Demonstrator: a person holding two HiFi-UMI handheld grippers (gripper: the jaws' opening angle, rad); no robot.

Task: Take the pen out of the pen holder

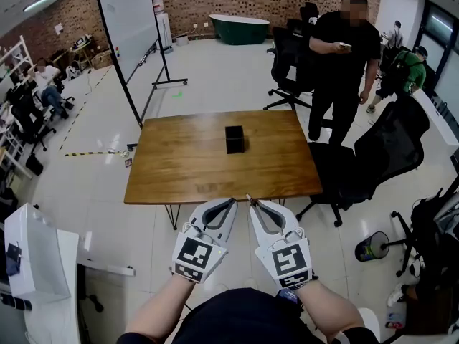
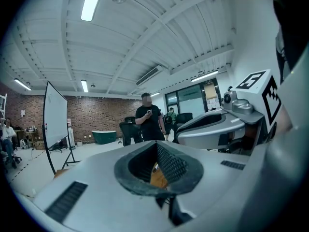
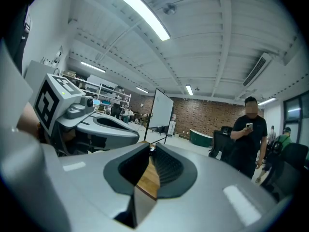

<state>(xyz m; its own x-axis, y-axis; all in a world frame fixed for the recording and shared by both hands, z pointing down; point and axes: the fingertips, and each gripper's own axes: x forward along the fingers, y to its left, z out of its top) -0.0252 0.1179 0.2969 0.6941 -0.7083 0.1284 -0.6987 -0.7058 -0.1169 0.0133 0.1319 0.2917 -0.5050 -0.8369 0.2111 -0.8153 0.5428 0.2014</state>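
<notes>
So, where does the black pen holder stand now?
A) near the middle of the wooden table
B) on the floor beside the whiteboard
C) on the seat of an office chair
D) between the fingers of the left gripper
A: in the head view the pen holder stands alone near the middle of the wooden table, far ahead of the left gripper and the right gripper, and apart from both.

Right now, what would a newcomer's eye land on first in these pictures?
The black pen holder stands alone at the middle of the wooden table; its contents can't be made out. Below it in the head view, the left tool and right tool hang side by side, jaws together and empty.
</notes>
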